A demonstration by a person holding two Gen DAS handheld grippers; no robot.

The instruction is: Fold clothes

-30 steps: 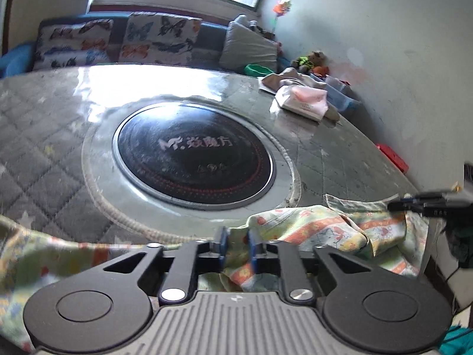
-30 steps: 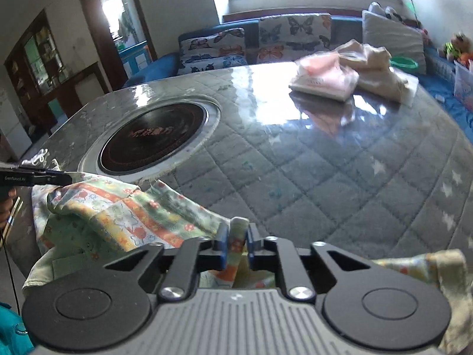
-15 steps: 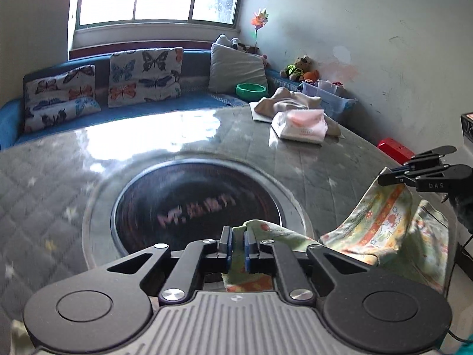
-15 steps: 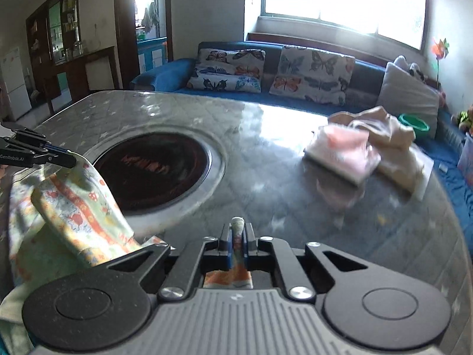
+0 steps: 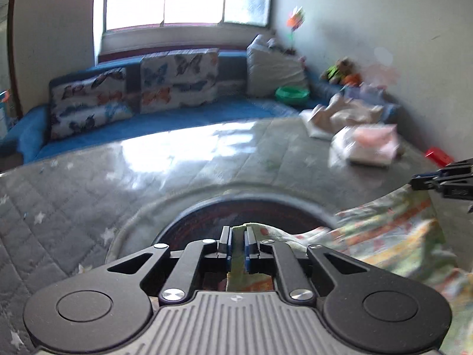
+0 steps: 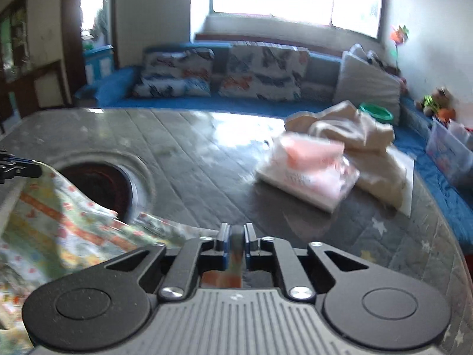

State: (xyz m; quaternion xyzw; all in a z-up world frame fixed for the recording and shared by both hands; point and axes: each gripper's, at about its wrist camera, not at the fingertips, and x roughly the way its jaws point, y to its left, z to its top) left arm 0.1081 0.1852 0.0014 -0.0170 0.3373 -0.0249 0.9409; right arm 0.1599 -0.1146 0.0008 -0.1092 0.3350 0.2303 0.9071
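Note:
A patterned green, yellow and orange garment [image 5: 384, 236] hangs stretched between my two grippers above the round table [image 5: 88, 195]. My left gripper [image 5: 237, 230] is shut on one edge of it. My right gripper [image 6: 236, 235] is shut on another edge, and the cloth [image 6: 59, 224] sags to its left. The right gripper's tips show at the right of the left wrist view [image 5: 437, 179]. The left gripper's tips show at the left of the right wrist view [image 6: 17, 168].
A dark round hotplate [image 5: 251, 213] is set into the quilted grey table. A folded pink and white garment [image 6: 307, 174] and a beige heap [image 6: 354, 136] lie at the table's far right. A blue sofa with butterfly cushions [image 5: 133, 100] stands behind.
Both grippers have lifted the garment off the table and raised it, with the cloth now pulled out between them. The views tilt up toward the sofa and window.

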